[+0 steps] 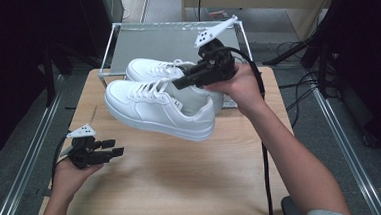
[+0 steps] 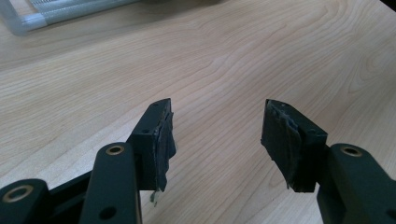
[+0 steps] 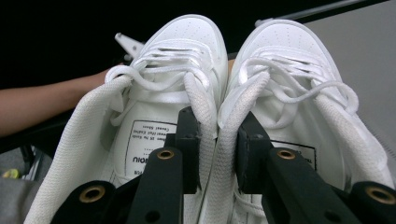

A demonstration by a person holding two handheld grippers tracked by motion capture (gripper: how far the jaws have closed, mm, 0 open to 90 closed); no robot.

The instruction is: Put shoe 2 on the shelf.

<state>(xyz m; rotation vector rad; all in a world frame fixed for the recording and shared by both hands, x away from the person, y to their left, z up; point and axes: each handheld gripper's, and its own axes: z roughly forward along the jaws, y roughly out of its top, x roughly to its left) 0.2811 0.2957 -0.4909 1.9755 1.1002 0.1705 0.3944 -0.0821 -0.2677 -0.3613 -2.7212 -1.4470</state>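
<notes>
Left gripper [image 1: 110, 147] rests low at the table's [image 1: 182, 173] near-left edge, jaws apart, nothing between. Right gripper [image 3: 217, 149] pinches both inner collars of the white sneakers [image 1: 160, 102], paired, lifted above the table, wire tray [image 1: 174, 38] behind.

Shoes [image 1: 161, 107]: white lace-up pair, side by side (collars pinched together)
Pose: toes left, seemingly off the table [image 1: 182, 168]
</notes>
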